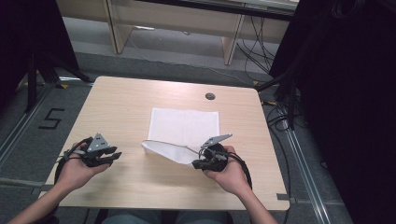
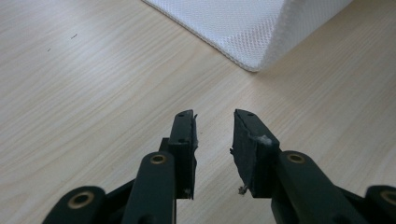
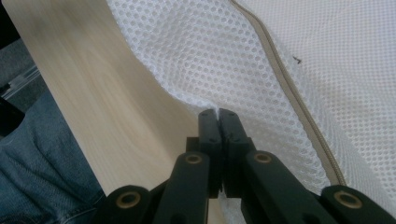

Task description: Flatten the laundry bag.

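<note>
1. The right gripper [image 3: 218, 114] has its jaws pressed together on the near edge of a white mesh bag [image 3: 261, 60], pinching the netting beside a beige zip seam [image 3: 285, 88].
2. The left gripper [image 2: 214, 122] has its jaws parted with nothing between them, low over bare wood, a corner of the bag just ahead.
3. The bag [image 1: 184, 126] lies mid-table, its near edge lifted and folded where the right gripper [image 1: 204, 162] holds it; the left gripper [image 1: 109, 156] sits well apart at the left.
4. The wooden table [image 1: 135, 100] carries a dark grommet [image 1: 210, 96] beyond the bag.
5. Risk, as I judge it: the pinch takes little netting, so a pull could slip it free; dragging may bunch the bag or snag mesh on the jaws.
</note>
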Motion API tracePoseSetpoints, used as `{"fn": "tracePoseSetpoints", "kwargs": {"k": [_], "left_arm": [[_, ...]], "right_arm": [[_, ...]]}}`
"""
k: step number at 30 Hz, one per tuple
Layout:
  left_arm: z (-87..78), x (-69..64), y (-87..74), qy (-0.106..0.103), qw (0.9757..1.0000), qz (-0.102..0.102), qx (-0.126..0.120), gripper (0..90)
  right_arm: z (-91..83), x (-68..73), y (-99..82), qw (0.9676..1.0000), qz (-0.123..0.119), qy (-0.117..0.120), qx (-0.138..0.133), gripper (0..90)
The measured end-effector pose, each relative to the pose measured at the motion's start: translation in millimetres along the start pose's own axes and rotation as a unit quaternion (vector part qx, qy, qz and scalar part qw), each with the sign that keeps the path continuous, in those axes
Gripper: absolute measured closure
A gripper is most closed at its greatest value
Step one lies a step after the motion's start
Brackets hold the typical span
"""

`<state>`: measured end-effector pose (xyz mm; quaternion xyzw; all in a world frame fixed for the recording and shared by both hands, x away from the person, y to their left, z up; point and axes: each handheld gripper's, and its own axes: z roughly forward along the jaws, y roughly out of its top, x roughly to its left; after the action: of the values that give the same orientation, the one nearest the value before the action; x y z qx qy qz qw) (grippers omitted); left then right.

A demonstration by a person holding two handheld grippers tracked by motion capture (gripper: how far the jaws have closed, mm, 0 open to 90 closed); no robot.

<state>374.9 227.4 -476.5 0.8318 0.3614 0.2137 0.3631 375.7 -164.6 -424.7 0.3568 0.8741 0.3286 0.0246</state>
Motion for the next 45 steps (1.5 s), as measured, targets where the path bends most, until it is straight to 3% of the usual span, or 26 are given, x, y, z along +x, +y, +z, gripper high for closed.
{"fn": "tracePoseSetpoints", "kwargs": {"k": [4, 5, 8, 11, 13, 16, 20, 21, 22, 23, 25, 29, 35, 36, 37, 44, 45], "left_arm": [[-1.3, 2.1, 0.5, 0.001, 0.9998, 0.014, 0.014, 67.3], [1.0, -0.3, 0.1, 0.002, 1.0, -0.002, 0.0, 66.8], [1.4, -1.1, -0.2, 0.002, 1.0, -0.006, 0.001, 66.6], [1.0, -0.4, 0.5, 0.005, 1.0, 0.002, 0.007, 66.6], [1.2, -0.8, 0.6, 0.003, 1.0, 0.0, 0.007, 66.6], [1.4, -1.4, 0.8, 0.004, 1.0, -0.004, 0.006, 66.5], [1.4, -1.7, 0.7, 0.004, 1.0, -0.004, 0.006, 66.2], [-0.3, 0.4, 1.3, 0.0, 0.9998, 0.017, 0.012, 66.1], [-0.3, 0.4, 1.3, 0.0, 0.9998, 0.017, 0.012, 65.9], [2.1, -2.6, 1.1, 0.0, 1.0, 0.0, -0.003, 65.7], [2.1, -4.4, 1.2, -0.004, 1.0, -0.005, 0.002, 65.3], [2.9, -6.0, 2.1, -0.005, 0.9999, 0.01, 0.003, 64.6], [6.3, -12.2, 3.8, -0.014, 0.9999, 0.008, -0.004, 64.0], [5.4, -11.9, 4.7, -0.009, 0.9998, 0.019, 0.002, 63.9], [6.8, -13.6, 4.0, -0.012, 0.9999, 0.008, -0.003, 63.8], [6.9, -15.5, 5.0, -0.015, 0.9997, 0.02, -0.002, 63.5], [7.6, -17.3, 5.1, -0.019, 0.9997, 0.013, -0.005, 63.0]], "right_arm": [[5.8, 0.9, -6.3, 0.9995, -0.025, 0.012, 0.016, 90.0], [6.5, 2.2, -8.3, 0.9995, -0.021, 0.012, 0.019, 90.0], [10.6, 6.8, -14.2, 0.9994, -0.012, 0.007, 0.032, 90.0], [12.6, 8.9, -19.4, 0.999, -0.019, 0.021, 0.035, 90.0], [14.5, 10.8, -22.4, 0.999, -0.008, 0.016, 0.04, 90.0], [18.0, 11.1, -25.2, 0.9986, -0.02, 0.021, 0.044, 90.0], [20.9, 14.2, -26.9, 0.9982, -0.013, 0.024, 0.053, 89.9], [22.3, 15.0, -27.2, 0.9981, -0.014, 0.024, 0.055, 89.9], [23.0, 16.0, -27.4, 0.9979, -0.011, 0.026, 0.057, 89.8], [24.9, 16.5, -28.2, 0.9978, -0.012, 0.028, 0.059, 89.8], [27.0, 16.7, -29.3, 0.9975, -0.015, 0.029, 0.063, 89.6], [32.3, 18.2, -33.2, 0.9968, -0.015, 0.031, 0.072, 89.5], [37.3, 20.8, -38.6, 0.9955, -0.021, 0.036, 0.085, 89.1], [37.3, 21.8, -39.3, 0.9951, -0.022, 0.037, 0.089, 89.1], [37.9, 22.4, -40.2, 0.9952, -0.022, 0.035, 0.088, 89.1], [38.3, 26.4, -43.1, 0.9942, -0.024, 0.04, 0.097, 87.9], [37.6, 27.8, -44.3, 0.9934, -0.022, 0.045, 0.104, 83.8]]}}
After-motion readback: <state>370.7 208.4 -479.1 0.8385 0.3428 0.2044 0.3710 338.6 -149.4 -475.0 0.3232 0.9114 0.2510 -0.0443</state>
